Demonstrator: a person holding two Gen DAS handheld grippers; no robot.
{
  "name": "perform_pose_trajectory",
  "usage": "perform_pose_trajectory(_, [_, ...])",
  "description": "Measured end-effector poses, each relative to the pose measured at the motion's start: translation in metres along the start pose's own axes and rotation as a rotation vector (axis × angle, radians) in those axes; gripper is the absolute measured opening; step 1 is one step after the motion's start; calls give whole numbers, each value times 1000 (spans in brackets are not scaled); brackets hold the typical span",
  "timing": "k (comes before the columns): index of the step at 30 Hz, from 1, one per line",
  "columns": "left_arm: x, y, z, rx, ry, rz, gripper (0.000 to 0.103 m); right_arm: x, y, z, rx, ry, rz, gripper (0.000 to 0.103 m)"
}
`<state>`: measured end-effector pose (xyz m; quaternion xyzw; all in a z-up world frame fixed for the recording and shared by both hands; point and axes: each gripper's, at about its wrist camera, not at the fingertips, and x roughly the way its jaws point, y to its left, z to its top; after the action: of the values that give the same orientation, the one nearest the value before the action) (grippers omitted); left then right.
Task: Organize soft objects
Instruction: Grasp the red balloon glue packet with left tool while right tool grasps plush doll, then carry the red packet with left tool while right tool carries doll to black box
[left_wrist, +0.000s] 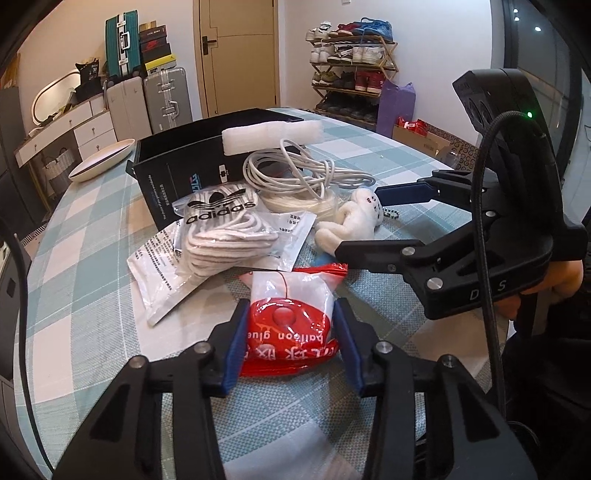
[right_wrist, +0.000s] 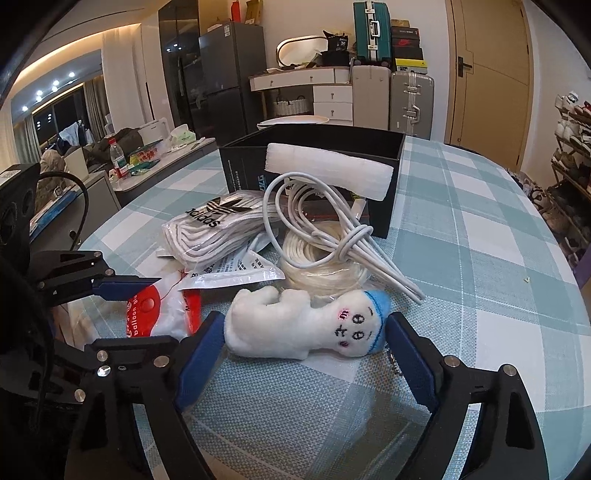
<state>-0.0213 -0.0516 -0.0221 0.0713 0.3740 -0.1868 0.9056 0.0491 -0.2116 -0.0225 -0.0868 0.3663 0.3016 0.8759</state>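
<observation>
Both wrist views sit low and close, facing the same pile (left_wrist: 258, 206) from neighbouring angles.

The sock pack (left_wrist: 218, 218) (right_wrist: 216, 229), ahead-left of the left claw (left_wrist: 291, 347), reads "adidas" under a trefoil logo. The red bag (left_wrist: 290, 325) (right_wrist: 155, 314) between that claw's fingers reads "balloon glue", upside down, above Chinese characters. The right claw (left_wrist: 364, 221) body shows "D" and "S". The box's (left_wrist: 177, 173) fine print is illegible
</observation>
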Motion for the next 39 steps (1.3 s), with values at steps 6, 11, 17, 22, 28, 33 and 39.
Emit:
perform_pose_trajectory(6, [-4,3,3,-5,-16,-12,43,-11,-2,0,-2,-23,21,66])
perform_pose_trajectory(11, [-1,4,3,-2,-9,-8,43,-8,-6,-2,16,5,13,80])
perform_pose_trajectory(17, [-1,5,3,-8,-9,-7,43,-1,-17,4,54,20,6,96])
perform_pose_trajectory(22, [1,6,3,-8,-8,-6,43,10,-20,10,61,41,35,96])
perform_pose_trajectory(28, [1,6,2,-8,-9,-8,43,7,-14,9,13,20,42,88])
perform_pose_trajectory(33, [0,6,2,-10,-14,-10,43,-3,-11,2,8,-1,69,87])
perform_pose_trajectory(39, [-10,6,6,-20,-45,-25,43,-28,-13,5,32,-85,87,87])
